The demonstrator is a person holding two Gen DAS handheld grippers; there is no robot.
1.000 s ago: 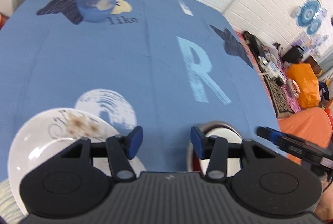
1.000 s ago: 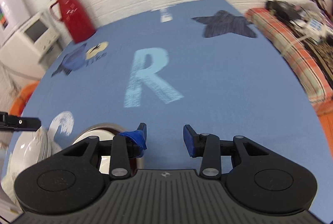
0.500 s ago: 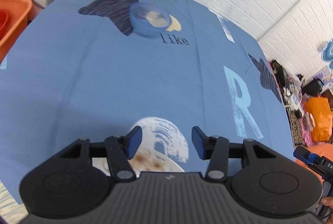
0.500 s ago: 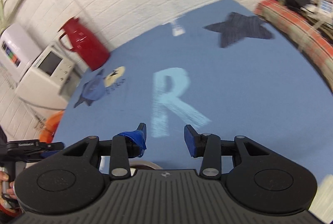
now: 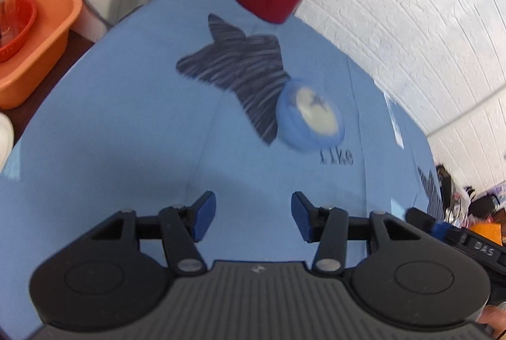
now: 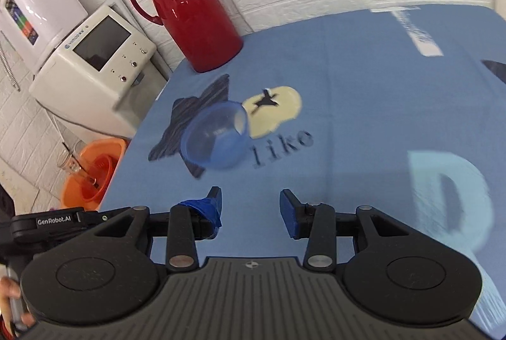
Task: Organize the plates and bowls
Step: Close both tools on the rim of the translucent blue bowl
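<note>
Left wrist view: the left gripper [image 5: 253, 215] hangs with its blue-padded fingers spread and empty above the blue printed tablecloth [image 5: 110, 134]. The translucent blue plastic bowl [image 5: 309, 118] lies well ahead, slightly right of the gap, beside a dark striped star print [image 5: 240, 71].

Right wrist view: the right gripper [image 6: 251, 210] is likewise spread and empty; the bowl [image 6: 216, 136] sits ahead, left of its gap, before a glossy red thermos jug [image 6: 189, 11].

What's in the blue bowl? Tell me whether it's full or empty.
Empty: through the blue bowl only the tablecloth print shows; it sits upright.
</note>
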